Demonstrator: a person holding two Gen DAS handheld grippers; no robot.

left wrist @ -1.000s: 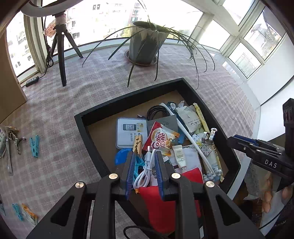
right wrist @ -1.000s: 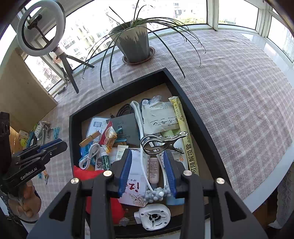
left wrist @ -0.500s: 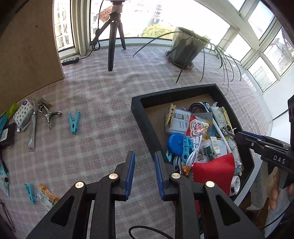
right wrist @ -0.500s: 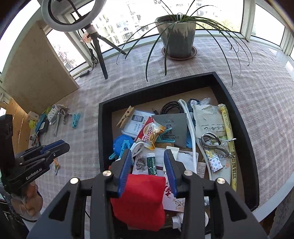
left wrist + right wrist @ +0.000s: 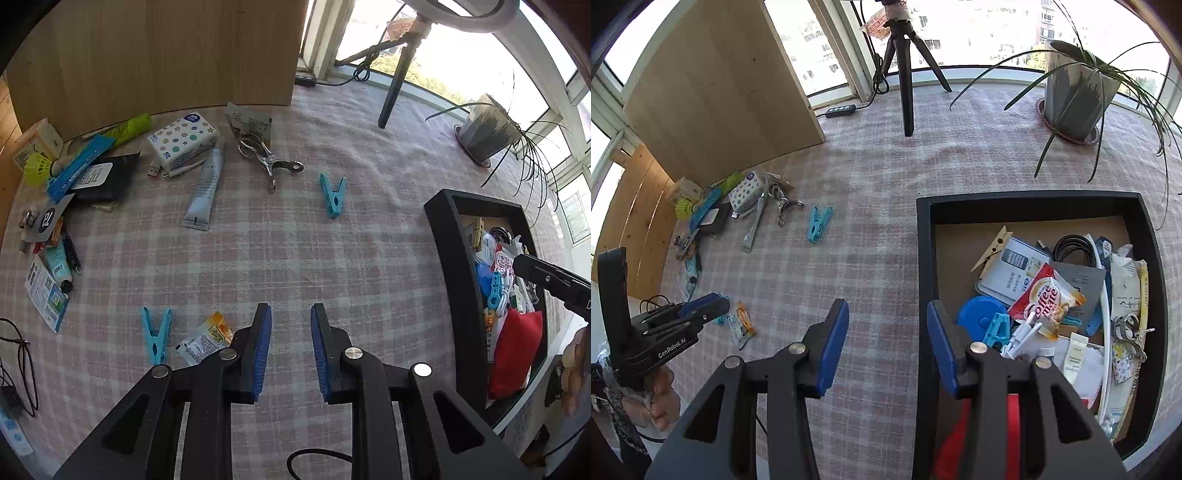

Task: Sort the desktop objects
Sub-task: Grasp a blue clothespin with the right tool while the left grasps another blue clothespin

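Left wrist view: low over checked tablecloth (image 5: 280, 254), facing loose clutter by wooden board (image 5: 155, 55). Right wrist view: higher, facing windows. Both share black tray (image 5: 456, 266), teal clothespin (image 5: 818, 223)

A woven cloth in a pink and white check covers the worktop (image 5: 295, 251), soft and matt. The tray (image 5: 925, 254) looks like matt black plastic with a brown cardboard-like floor. The metal clamp (image 5: 267, 158) shines like chrome. The blue clothespin (image 5: 333, 194) is smooth plastic. The upright board (image 5: 716, 85) is pale unvarnished wood. The coffee creamer sachet (image 5: 1047, 297) is glossy foil.
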